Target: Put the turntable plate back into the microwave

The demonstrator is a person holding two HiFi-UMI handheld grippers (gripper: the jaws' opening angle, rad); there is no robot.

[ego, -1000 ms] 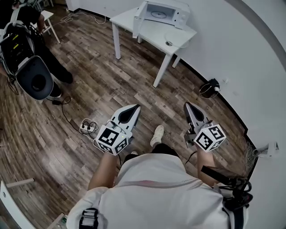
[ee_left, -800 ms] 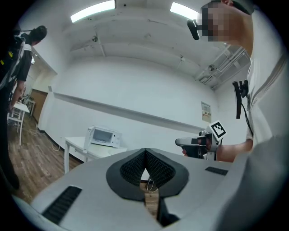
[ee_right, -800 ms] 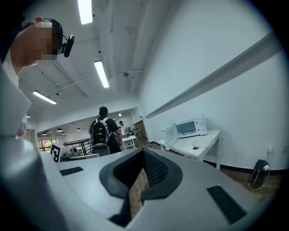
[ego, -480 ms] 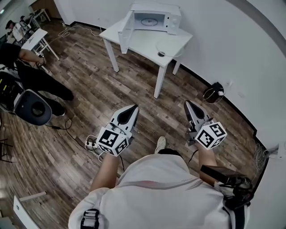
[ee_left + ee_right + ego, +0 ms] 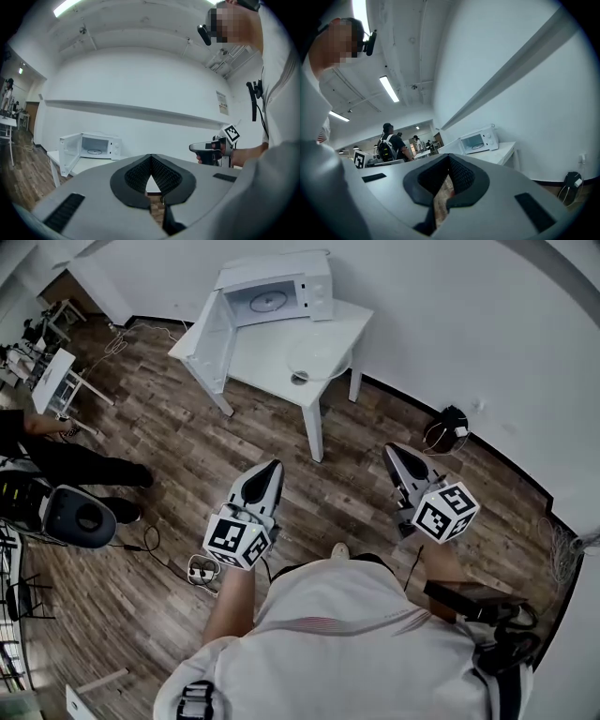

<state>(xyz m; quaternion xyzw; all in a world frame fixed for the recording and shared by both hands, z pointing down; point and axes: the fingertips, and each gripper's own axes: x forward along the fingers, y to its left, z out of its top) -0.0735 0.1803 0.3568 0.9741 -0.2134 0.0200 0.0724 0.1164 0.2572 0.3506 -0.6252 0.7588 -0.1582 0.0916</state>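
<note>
Held level ahead of the torso, side by side and apart: left gripper (image 5: pixel 271 468) and right gripper (image 5: pixel 391 452), aimed toward the white table (image 5: pixel 261 358), jaws of each pressed together. Lying flat there, just in front of the open-doored microwave (image 5: pixel 281 292): turntable plate (image 5: pixel 317 354), round, clear glass, pale against the tabletop.

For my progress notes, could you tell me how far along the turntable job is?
Done: the microwave has its door open. In hand: nothing; left gripper and right gripper are shut, empty, short of the white table. Left: the glass turntable plate lies on that table, to be set inside.
</note>
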